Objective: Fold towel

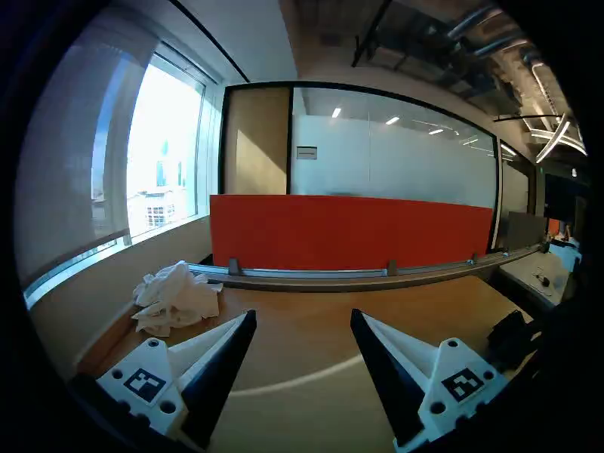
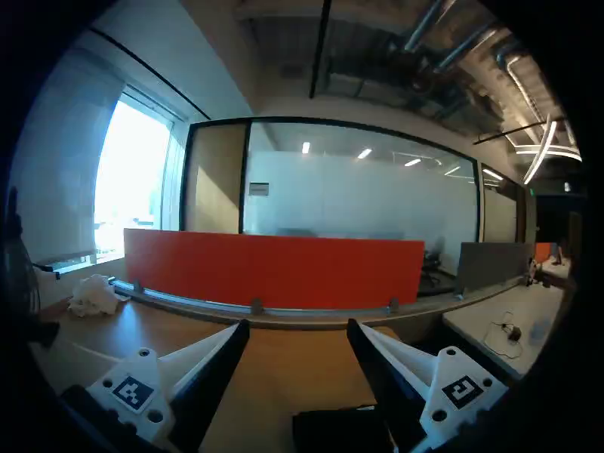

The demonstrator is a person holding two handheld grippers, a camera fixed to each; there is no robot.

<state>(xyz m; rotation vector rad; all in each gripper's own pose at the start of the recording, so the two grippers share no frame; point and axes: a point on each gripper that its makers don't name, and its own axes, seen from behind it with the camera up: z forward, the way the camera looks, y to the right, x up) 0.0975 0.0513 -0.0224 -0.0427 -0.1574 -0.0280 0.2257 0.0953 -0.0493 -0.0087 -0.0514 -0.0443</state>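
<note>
Both the left gripper (image 1: 302, 313) and the right gripper (image 2: 297, 323) are spread open over the brown wooden surface (image 1: 317, 362), holding nothing. The white towel (image 1: 174, 298) lies crumpled ahead and left of the left gripper, near a big bright window (image 1: 162, 174). An orange screen (image 1: 347, 230) stands straight ahead.

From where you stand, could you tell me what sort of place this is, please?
Most likely an open-plan office: a wooden desk with an orange divider panel, a frosted glass-walled room behind it, and exposed ceiling pipes.
</note>
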